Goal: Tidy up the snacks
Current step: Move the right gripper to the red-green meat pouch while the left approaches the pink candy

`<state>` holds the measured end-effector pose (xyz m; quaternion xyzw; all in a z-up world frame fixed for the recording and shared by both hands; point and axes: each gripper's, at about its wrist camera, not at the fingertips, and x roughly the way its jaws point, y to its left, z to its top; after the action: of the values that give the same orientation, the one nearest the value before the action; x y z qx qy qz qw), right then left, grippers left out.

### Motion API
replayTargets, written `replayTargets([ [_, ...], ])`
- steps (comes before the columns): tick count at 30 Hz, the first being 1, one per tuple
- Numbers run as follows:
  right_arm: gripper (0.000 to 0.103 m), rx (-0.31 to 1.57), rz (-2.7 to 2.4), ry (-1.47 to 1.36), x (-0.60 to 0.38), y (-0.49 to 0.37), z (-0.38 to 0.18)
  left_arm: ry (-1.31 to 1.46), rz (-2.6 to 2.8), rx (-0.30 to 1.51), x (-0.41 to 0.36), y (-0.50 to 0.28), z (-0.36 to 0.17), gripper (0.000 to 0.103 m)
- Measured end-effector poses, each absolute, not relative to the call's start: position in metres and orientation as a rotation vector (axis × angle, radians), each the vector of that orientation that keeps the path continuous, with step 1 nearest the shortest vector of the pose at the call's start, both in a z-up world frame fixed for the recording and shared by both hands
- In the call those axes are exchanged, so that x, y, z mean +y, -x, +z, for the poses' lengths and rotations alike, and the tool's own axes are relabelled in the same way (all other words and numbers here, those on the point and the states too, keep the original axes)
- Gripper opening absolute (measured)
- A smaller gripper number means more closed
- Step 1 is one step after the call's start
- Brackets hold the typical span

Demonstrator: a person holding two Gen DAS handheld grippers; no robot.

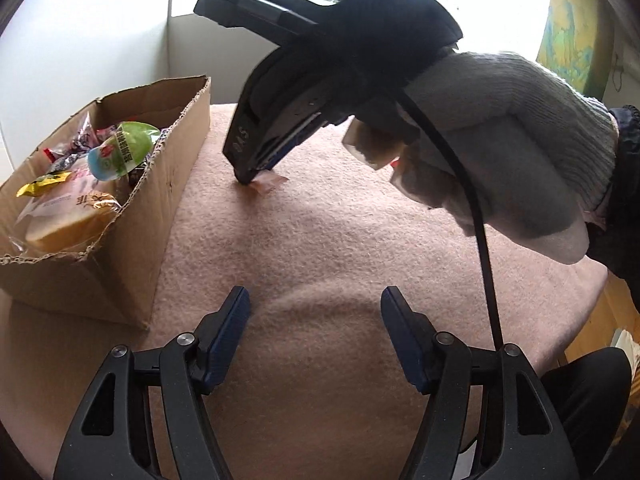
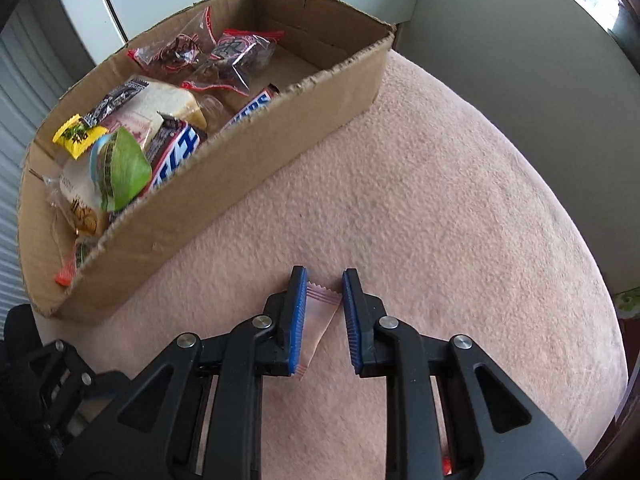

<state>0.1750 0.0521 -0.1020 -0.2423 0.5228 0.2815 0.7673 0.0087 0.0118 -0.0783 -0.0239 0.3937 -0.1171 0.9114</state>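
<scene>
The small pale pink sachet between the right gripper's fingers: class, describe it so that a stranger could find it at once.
Start at the brown cardboard box of snacks on the pink felt table cover. Beside the box, on the bare felt, the right gripper straddles a small flat pale pink sachet with red-striped crimped ends. It alone lies outside the box, nearly matching the cloth.

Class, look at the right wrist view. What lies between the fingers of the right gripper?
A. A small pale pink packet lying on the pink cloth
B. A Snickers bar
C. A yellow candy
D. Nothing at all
A: the small pale pink packet lies flat on the pink cloth between the open fingers of the right gripper, while the other snacks sit in the cardboard box.
</scene>
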Motion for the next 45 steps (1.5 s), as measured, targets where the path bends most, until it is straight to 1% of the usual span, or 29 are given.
replayTargets([
  [6,0.019,1.132,0.512,0.392,0.001,-0.183,-0.099,0.073,-0.236,0.812,0.016,-0.008,-0.076,0.068],
  [9,0.019,1.14,0.552,0.155,-0.031,-0.181,-0.088,0.085,-0.237,0.81,0.019,-0.011,-0.074,0.068],
  [10,0.021,1.122,0.558,0.083,-0.044,-0.177,-0.083,0.092,-0.246,0.81,0.019,-0.013,-0.073,0.068],
  [12,0.031,1.066,0.523,-0.001,-0.068,-0.162,-0.075,0.097,-0.258,0.804,0.018,-0.017,-0.069,0.068],
  [13,0.04,1.037,0.488,-0.025,-0.079,-0.157,-0.071,0.096,-0.258,0.796,0.017,-0.019,-0.067,0.068],
  [14,0.045,1.013,0.45,-0.045,-0.09,-0.149,-0.069,0.096,-0.258,0.79,0.016,-0.022,-0.065,0.068],
  [18,0.045,0.983,0.359,-0.098,-0.125,-0.153,-0.072,0.142,-0.275,0.785,0.021,-0.037,-0.057,0.068],
  [21,0.046,0.991,0.308,-0.068,-0.136,-0.163,-0.074,0.161,-0.29,0.797,0.019,-0.046,-0.056,0.068],
  [22,0.048,0.984,0.285,-0.06,-0.139,-0.163,-0.076,0.17,-0.295,0.805,0.019,-0.051,-0.057,0.068],
  [23,0.057,0.978,0.268,-0.061,-0.142,-0.164,-0.077,0.177,-0.297,0.815,0.016,-0.054,-0.057,0.068],
  [25,0.068,0.966,0.252,-0.083,-0.148,-0.164,-0.08,0.179,-0.292,0.826,0.011,-0.059,-0.056,0.068],
  [31,0.069,0.969,0.328,-0.141,-0.164,-0.145,-0.072,0.131,-0.276,0.84,-0.004,-0.074,-0.056,0.066],
  [37,0.069,1.052,0.468,-0.242,-0.17,-0.129,-0.086,0.118,-0.277,0.855,-0.009,-0.076,-0.061,0.065],
  [39,0.069,1.091,0.495,-0.29,-0.173,-0.129,-0.096,0.125,-0.274,0.854,-0.007,-0.075,-0.061,0.065],
  [45,0.068,1.079,0.407,-0.315,-0.188,-0.152,-0.098,0.123,-0.278,0.852,-0.009,-0.076,-0.061,0.065],
])
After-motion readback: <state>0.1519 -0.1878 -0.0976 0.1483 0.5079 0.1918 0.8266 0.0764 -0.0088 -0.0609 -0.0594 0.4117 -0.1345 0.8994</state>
